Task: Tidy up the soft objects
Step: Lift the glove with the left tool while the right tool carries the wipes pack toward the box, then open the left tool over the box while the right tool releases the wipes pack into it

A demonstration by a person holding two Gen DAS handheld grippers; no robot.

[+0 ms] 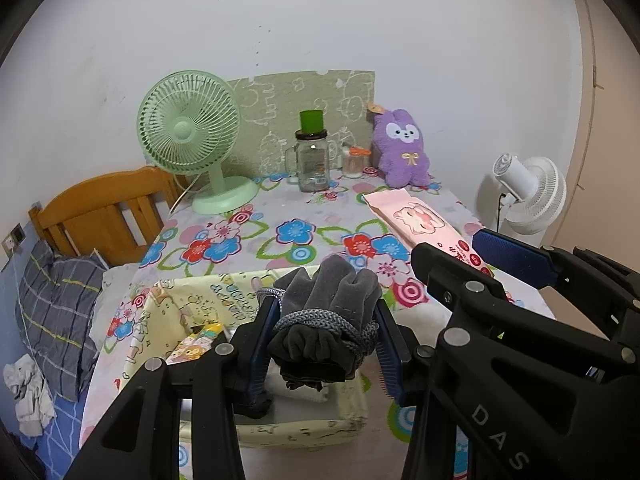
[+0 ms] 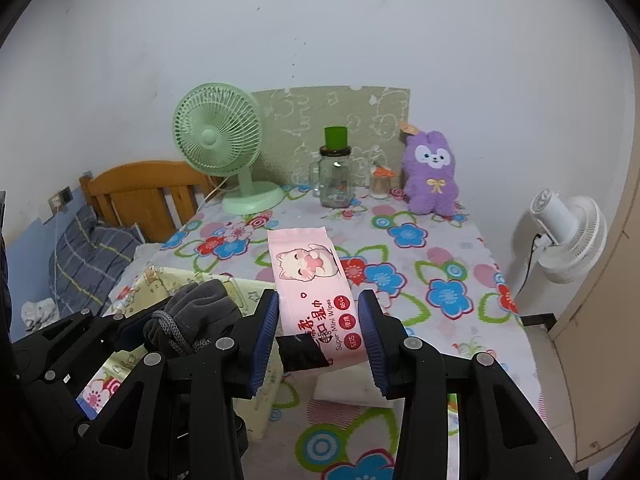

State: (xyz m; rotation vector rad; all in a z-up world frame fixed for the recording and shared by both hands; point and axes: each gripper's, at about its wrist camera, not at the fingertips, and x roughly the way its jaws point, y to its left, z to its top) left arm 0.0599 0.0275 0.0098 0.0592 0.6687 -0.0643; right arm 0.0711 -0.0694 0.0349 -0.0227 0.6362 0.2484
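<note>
My left gripper (image 1: 323,338) is shut on a grey glove bundle (image 1: 328,304) tied with grey cord, held over the pale yellow fabric storage box (image 1: 192,304). The bundle also shows in the right wrist view (image 2: 196,312). My right gripper (image 2: 318,328) is shut on a pink wet wipes pack (image 2: 310,276), held above the flowered tablecloth (image 2: 440,264). The pack also shows in the left wrist view (image 1: 420,220). A purple plush rabbit (image 1: 402,146) stands at the back of the table.
A green desk fan (image 1: 192,136), a glass mug jar with a green lid (image 1: 312,160) and a small jar (image 1: 354,162) stand at the back. A white floor fan (image 1: 528,192) is right of the table. A wooden bed headboard (image 1: 104,208) and pillow are on the left.
</note>
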